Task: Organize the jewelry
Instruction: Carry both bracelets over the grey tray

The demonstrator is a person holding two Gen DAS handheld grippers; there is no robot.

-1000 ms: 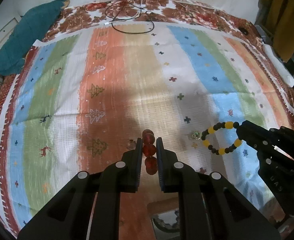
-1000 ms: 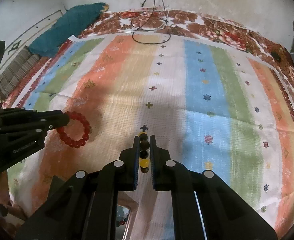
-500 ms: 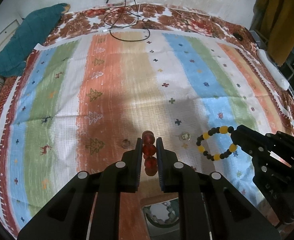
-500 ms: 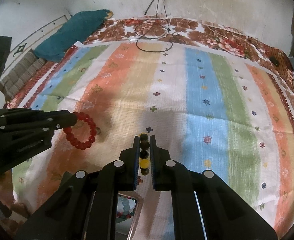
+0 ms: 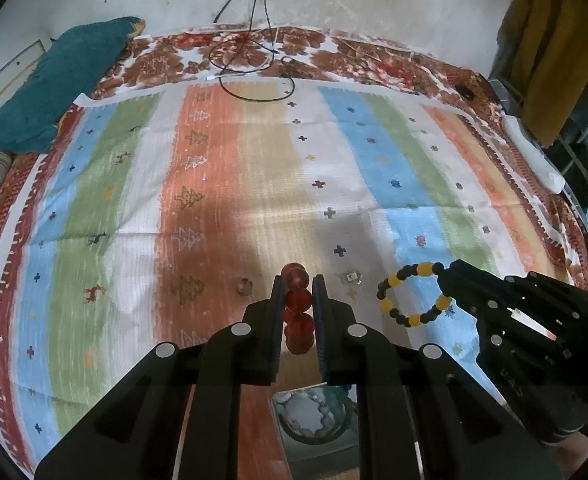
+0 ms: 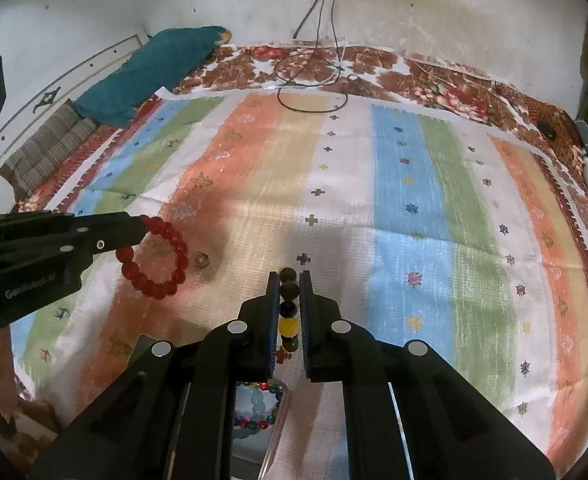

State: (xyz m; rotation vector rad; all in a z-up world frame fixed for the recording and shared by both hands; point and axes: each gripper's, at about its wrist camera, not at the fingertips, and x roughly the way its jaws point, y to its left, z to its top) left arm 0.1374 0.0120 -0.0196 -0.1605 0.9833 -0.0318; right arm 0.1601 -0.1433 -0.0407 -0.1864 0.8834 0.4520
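Observation:
My left gripper [image 5: 297, 286] is shut on a red bead bracelet [image 5: 297, 300], held above the striped cloth; the bracelet hangs as a ring in the right wrist view [image 6: 154, 258]. My right gripper [image 6: 288, 280] is shut on a black-and-yellow bead bracelet [image 6: 288, 312], also visible in the left wrist view [image 5: 411, 294]. A clear box [image 5: 313, 416] with beaded bracelets lies below both grippers; it also shows in the right wrist view [image 6: 256, 404]. Two small rings [image 5: 244, 286] [image 5: 351, 278] lie on the cloth.
A striped cloth [image 5: 214, 200] covers a bed with a floral blanket [image 5: 333, 56]. A teal pillow [image 5: 58, 84] lies at the far left. Black and white cables [image 5: 254, 72] lie at the far edge. A white object [image 5: 533, 152] lies along the right edge.
Both grippers have risen and drawn back from the cloth with their bracelets. More of the wall and the clear box shows now.

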